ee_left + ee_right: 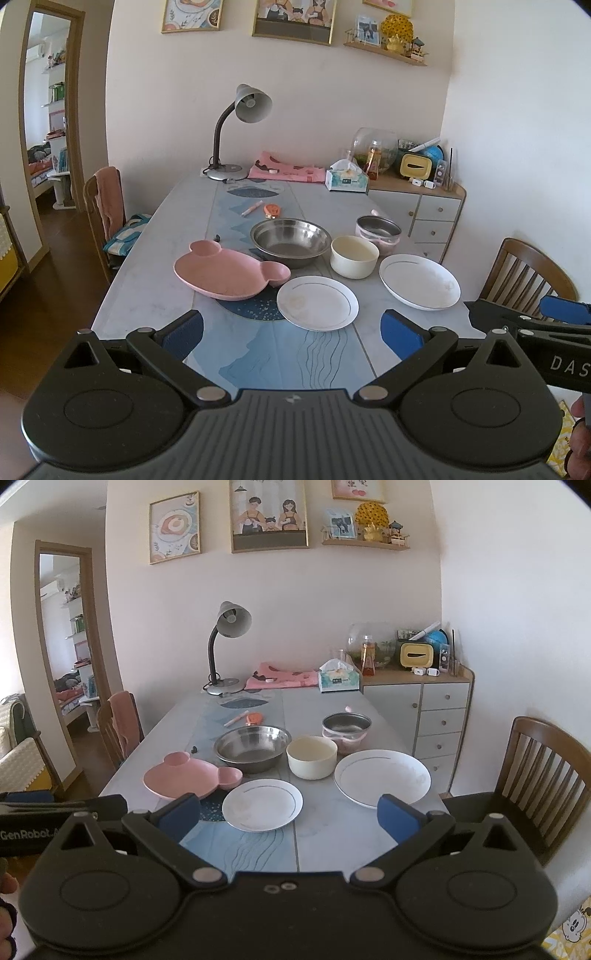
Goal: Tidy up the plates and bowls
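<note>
On the table lie a pink bear-shaped plate (231, 273) (192, 775), a small white plate (317, 302) (262, 805), a larger white plate (419, 280) (382, 777), a steel basin (291, 242) (253, 746), a cream bowl (354, 256) (312, 757) and a small steel bowl with a pink base (378, 229) (346, 731). My left gripper (291, 334) is open and empty, above the near table edge before the small white plate. My right gripper (288, 818) is open and empty, just short of both white plates.
A desk lamp (236, 133), a pink cloth (284, 170), a tissue box (347, 179), a pen (252, 208) and an orange item (272, 210) sit at the table's far end. Chairs stand left (105, 214) and right (543, 775). A cabinet (417, 709) stands at the back right.
</note>
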Available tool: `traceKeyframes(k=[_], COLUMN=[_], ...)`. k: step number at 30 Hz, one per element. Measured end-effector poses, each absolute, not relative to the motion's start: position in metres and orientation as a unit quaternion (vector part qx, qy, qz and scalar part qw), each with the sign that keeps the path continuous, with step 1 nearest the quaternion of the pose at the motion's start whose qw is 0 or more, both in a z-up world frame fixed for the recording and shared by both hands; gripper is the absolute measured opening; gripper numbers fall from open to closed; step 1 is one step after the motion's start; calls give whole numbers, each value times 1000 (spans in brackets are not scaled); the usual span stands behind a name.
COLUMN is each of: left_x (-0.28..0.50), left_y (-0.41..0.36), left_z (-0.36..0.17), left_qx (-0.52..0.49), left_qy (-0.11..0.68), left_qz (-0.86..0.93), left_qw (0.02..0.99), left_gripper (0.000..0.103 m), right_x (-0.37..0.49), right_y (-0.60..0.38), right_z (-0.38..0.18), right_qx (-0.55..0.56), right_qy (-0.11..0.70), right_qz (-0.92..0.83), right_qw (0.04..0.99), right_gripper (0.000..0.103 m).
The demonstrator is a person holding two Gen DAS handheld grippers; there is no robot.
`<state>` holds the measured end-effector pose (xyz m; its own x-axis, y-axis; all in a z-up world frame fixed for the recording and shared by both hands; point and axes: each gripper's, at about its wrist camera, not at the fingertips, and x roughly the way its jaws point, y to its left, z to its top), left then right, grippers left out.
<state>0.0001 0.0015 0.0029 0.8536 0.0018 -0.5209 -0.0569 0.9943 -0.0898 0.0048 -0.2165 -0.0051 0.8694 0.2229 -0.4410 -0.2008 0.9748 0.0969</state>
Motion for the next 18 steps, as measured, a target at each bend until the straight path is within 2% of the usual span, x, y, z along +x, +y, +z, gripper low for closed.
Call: traceKeyframes(k=[18], left_x=[-2], left_y=[2], left_z=[4], left_qx=[-52], left_qy=[269], left_qz=[12], left_qw=[962], left_gripper=[103], right_x=[3], right_y=[-215], right_z=[-3], right_qx=[22], right_qy=[230], right_qz=[106], right_qw=[967], right_gripper=[103])
